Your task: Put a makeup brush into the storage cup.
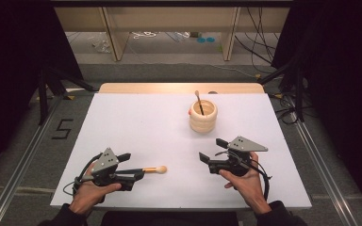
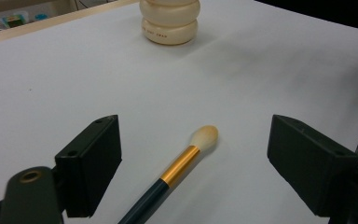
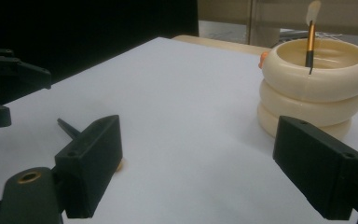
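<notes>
While the left hand-held gripper (image 1: 139, 165) rests low on the white tabletop (image 1: 136, 127) with its jaws spread wide, a makeup brush (image 2: 177, 168) lies flat between them, touching neither pad, its pale tip pointing toward the cream ribbed holder (image 1: 203, 116). Well apart on the right, the right hand-held gripper (image 1: 212, 149) stands open and empty, facing that holder, where a second brush (image 3: 310, 39) stands upright inside
</notes>
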`<action>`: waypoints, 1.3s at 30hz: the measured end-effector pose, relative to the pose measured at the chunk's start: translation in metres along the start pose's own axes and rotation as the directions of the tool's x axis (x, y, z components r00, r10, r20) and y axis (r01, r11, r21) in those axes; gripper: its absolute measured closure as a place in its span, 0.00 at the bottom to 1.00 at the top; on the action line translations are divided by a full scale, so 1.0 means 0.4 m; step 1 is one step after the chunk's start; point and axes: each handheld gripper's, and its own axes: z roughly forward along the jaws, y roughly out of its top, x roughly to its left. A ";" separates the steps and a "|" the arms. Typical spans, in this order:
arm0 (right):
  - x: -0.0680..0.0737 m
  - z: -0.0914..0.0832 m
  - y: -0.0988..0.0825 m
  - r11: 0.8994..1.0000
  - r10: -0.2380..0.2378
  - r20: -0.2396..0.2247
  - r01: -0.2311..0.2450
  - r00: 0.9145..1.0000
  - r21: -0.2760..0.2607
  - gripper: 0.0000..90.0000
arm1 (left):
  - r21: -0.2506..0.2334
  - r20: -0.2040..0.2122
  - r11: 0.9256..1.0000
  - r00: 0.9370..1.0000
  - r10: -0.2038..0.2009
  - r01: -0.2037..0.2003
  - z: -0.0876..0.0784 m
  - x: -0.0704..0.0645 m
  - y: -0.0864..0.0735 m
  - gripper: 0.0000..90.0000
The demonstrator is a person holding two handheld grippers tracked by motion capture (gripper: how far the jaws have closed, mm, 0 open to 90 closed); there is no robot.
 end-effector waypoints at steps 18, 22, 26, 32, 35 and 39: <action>0.023 -0.018 -0.016 1.000 -0.025 -0.026 0.025 0.999 -0.002 0.18 | 0.006 -0.003 1.000 1.000 0.000 0.000 -0.003 0.005 -0.001 0.19; 0.025 -0.024 -0.019 1.000 -0.029 -0.017 0.029 0.999 0.005 0.18 | 0.004 -0.005 1.000 1.000 -0.006 0.006 -0.002 0.005 -0.001 0.19; 0.025 -0.026 -0.020 1.000 -0.023 -0.020 0.023 1.000 0.004 0.18 | 0.018 0.005 1.000 1.000 0.007 -0.007 0.000 0.009 -0.001 0.19; 0.024 -0.023 -0.022 1.000 -0.021 -0.026 0.022 0.999 0.001 0.18 | 0.045 0.005 0.999 1.000 0.008 -0.008 0.012 0.012 0.003 0.19; 0.023 -0.025 -0.022 1.000 -0.027 -0.025 0.027 0.999 0.009 0.18 | 0.062 0.017 0.998 1.000 0.018 -0.019 0.020 0.016 0.009 0.19; 0.023 -0.023 -0.022 1.000 -0.020 -0.026 0.021 0.999 0.016 0.18 | 0.097 0.023 0.994 0.999 0.038 -0.040 0.027 0.024 0.020 0.18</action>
